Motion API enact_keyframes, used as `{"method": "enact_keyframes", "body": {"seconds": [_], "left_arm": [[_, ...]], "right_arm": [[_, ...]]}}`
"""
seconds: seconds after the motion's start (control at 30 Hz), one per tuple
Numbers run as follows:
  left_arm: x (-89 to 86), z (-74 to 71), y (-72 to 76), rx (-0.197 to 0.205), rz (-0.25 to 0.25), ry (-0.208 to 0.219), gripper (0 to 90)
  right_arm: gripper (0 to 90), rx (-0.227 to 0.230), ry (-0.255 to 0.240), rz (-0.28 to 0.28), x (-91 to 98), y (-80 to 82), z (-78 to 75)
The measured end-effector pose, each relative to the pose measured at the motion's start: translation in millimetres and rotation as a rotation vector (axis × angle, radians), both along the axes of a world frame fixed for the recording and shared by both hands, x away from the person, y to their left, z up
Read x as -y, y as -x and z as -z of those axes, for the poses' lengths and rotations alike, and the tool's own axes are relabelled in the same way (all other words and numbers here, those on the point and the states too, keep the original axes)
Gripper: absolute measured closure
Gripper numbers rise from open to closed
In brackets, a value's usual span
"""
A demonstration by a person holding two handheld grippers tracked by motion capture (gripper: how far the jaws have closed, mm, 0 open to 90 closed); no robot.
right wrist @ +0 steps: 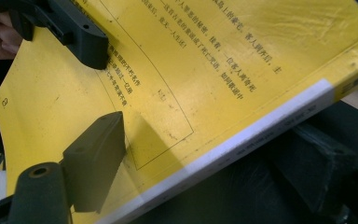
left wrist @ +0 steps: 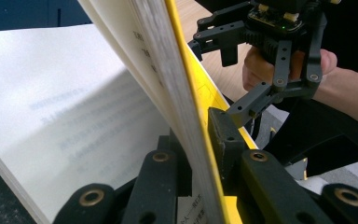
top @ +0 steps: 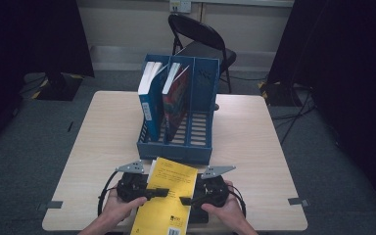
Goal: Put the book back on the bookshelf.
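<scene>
High view: the yellow book [top: 165, 198] lies at six o'clock on the desk [top: 254, 147], just before the blue file rack [top: 178, 112], between the left gripper [top: 159, 192] and right gripper [top: 188, 199]. Left gripper view: its fingers [left wrist: 226, 140] are clamped on the cover and a few pages near the edge; the paperback fans and sags, so it is light, floppy and best gripped by the spine. Right gripper view: the fingers [right wrist: 95, 158] stand wide, one above the glossy, probably slippery cover, pressing nothing.
</scene>
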State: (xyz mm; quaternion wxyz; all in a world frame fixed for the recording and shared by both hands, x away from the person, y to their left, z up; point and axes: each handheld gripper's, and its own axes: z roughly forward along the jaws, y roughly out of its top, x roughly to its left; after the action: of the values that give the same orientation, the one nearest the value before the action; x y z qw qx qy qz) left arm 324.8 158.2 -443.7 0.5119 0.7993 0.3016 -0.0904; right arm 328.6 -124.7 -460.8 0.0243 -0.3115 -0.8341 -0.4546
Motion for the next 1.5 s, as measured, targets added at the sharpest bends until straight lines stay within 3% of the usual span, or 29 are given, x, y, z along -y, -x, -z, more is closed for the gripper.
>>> {"method": "enact_keyframes", "body": {"seconds": [0.27,0.5,0.6,0.87,1.07,1.37,1.43,1.5], "left_arm": [[-4.8,-8.7,2.7,0.025,-0.019,0.024,83.5],[-4.9,-20.5,0.3,0.063,-0.019,0.043,85.2],[-3.3,-28.0,1.1,0.092,-0.034,0.038,85.5],[-10.4,-38.6,-2.4,0.111,-0.052,0.081,85.4],[-16.4,-47.4,-4.5,0.139,-0.082,0.113,85.6],[-13.6,-63.9,-5.1,0.228,-0.097,0.141,85.8],[-12.2,-62.7,-2.4,0.250,-0.089,0.116,85.8],[-12.6,-58.0,0.3,0.244,-0.084,0.140,85.7]], "right_arm": [[39.9,0.047,-0.078,0.042,5.6,-3.4,-16.4],[49.0,0.058,-0.135,0.079,11.2,-6.4,-30.5],[50.2,0.077,-0.148,0.095,12.1,-6.4,-38.6],[58.4,0.113,-0.198,0.094,14.5,-9.4,-59.0],[65.2,0.167,-0.220,0.085,11.0,-11.9,-79.5],[71.9,0.252,-0.235,0.082,14.2,-10.2,-106.8],[72.7,0.267,-0.234,0.079,15.1,-7.9,-108.0],[73.2,0.267,-0.250,0.073,16.9,-5.3,-104.2]]}}
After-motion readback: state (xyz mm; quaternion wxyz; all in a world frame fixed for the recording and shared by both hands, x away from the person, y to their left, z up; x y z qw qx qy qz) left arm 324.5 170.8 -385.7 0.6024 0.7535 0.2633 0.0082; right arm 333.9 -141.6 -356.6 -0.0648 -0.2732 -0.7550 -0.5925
